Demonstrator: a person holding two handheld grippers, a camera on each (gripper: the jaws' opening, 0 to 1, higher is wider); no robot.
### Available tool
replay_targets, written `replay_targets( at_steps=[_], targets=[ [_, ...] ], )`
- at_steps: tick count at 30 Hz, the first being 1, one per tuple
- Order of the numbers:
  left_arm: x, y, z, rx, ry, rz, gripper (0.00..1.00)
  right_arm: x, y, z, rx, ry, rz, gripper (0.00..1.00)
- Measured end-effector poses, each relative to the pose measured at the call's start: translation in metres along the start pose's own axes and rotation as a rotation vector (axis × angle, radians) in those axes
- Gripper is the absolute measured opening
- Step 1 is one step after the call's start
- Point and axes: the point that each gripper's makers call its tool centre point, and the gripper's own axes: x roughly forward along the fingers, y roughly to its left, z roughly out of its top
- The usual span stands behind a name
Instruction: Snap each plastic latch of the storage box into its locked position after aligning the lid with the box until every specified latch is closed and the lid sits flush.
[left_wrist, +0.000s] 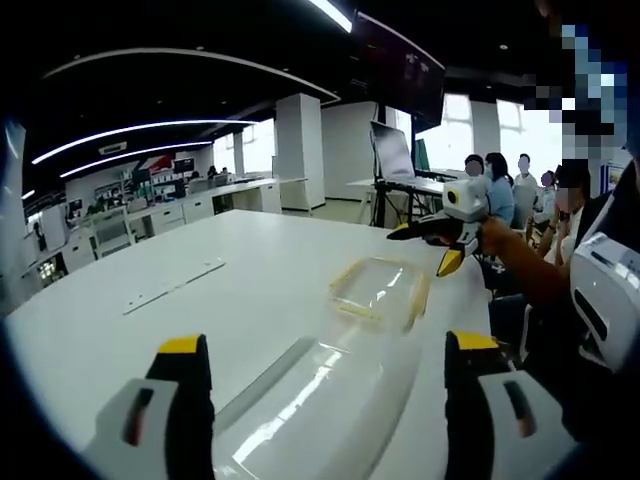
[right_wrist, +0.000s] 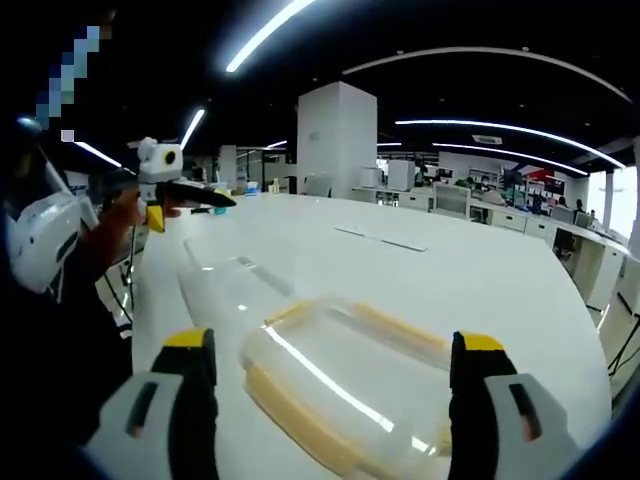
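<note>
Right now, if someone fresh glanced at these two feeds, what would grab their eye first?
The clear storage box with pale yellow latches, lying on the white table between the open right tongs. Next, the clear lid, still apart from the box, lying between the open left tongs. Beyond the table, a group of people stands near a dark screen.
</note>
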Motion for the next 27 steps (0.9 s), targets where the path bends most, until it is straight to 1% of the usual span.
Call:
replay_targets(
  at_steps=[8, 11, 14, 16, 18, 24, 27],
  targets=[
    [0.009, -0.007, -0.002, 0.009, 0.022, -0.023, 0.95, -0.002, -0.003, 0.0, -0.012, 0.007, 0.003, 0.98],
    [0.016, -0.009, 0.0, 0.013, 0.022, -0.027, 0.94, -0.004, 0.0, 0.005, -0.001, -0.015, 0.039, 0.98],
    [0.02, -0.013, 0.002, 0.012, 0.023, -0.042, 0.94, -0.006, -0.001, 0.008, -0.003, -0.022, 0.045, 0.98],
    [0.022, -0.018, 0.004, -0.001, 0.016, -0.069, 0.95, -0.008, 0.0, 0.009, -0.006, -0.025, 0.052, 0.98],
    [0.024, -0.019, 0.004, 0.002, 0.021, -0.072, 0.96, -0.01, 0.0, 0.009, -0.008, -0.023, 0.058, 0.98],
    [0.028, -0.022, 0.004, 0.021, 0.04, -0.08, 0.97, -0.02, -0.007, 0.009, 0.003, -0.032, 0.054, 0.98],
    [0.029, -0.023, 0.005, 0.028, 0.046, -0.086, 0.98, -0.024, -0.013, 0.005, -0.008, -0.012, 0.049, 0.98]
  ],
)
